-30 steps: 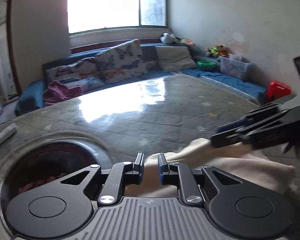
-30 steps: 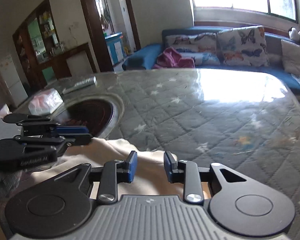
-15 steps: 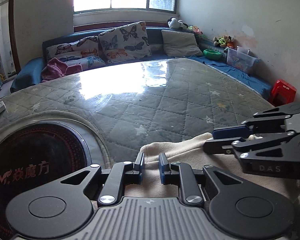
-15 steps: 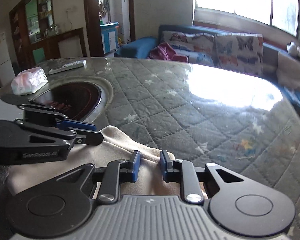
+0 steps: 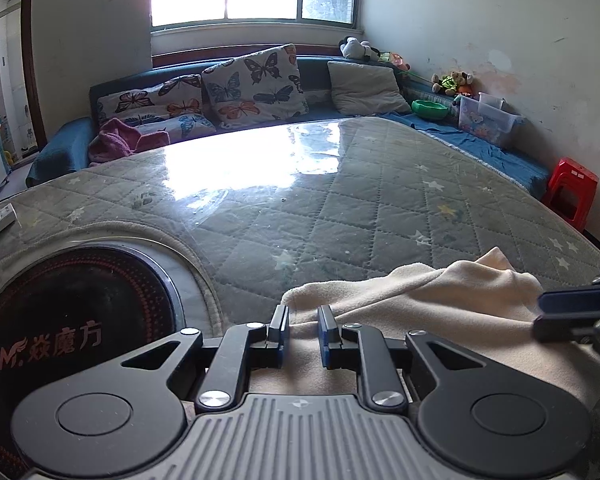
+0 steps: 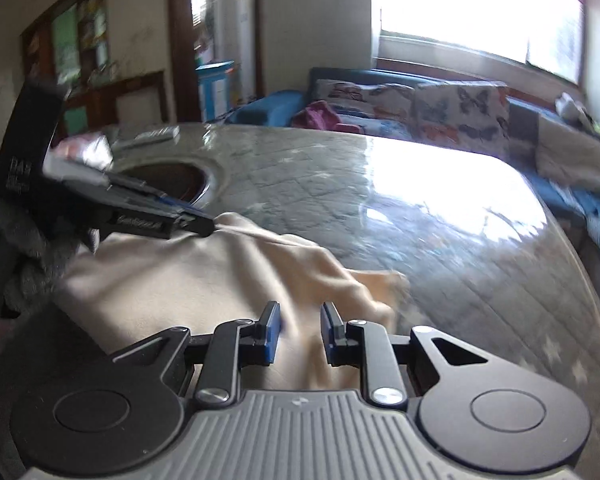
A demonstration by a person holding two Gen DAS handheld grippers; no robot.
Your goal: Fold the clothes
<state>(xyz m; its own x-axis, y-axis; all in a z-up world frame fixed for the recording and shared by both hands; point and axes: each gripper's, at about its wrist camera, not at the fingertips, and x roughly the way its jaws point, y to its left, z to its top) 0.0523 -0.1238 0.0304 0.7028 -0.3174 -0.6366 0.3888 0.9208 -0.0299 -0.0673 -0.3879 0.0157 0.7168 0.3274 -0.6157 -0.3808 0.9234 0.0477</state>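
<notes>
Since the earlier frames the two grippers have drawn apart, stretching the cream garment (image 5: 440, 292) sideways across the quilted table (image 5: 340, 208); the right wrist view is smeared with motion, the left one sharp.

Leftmost, just beside the garment, the round black induction plate (image 5: 72, 320) sits sunk in the table. A dragged hem could slide onto its rim and snag.

The left gripper (image 5: 303, 330) has its jaws narrowed on the garment's near-left edge, cloth pinched between the blue pads; the bite looks shallow. If the pull goes on, that edge may slip free and the spread collapse.

In the middle the cloth lies ridged and bunched, its far corner flipped up. Folding now would likely lock those wrinkles in.

The right gripper (image 6: 300, 334) has just been closing, then settled, with cloth running between its jaws; blur hides whether the pads truly clamp. A loose hold there would drop the right side.
</notes>
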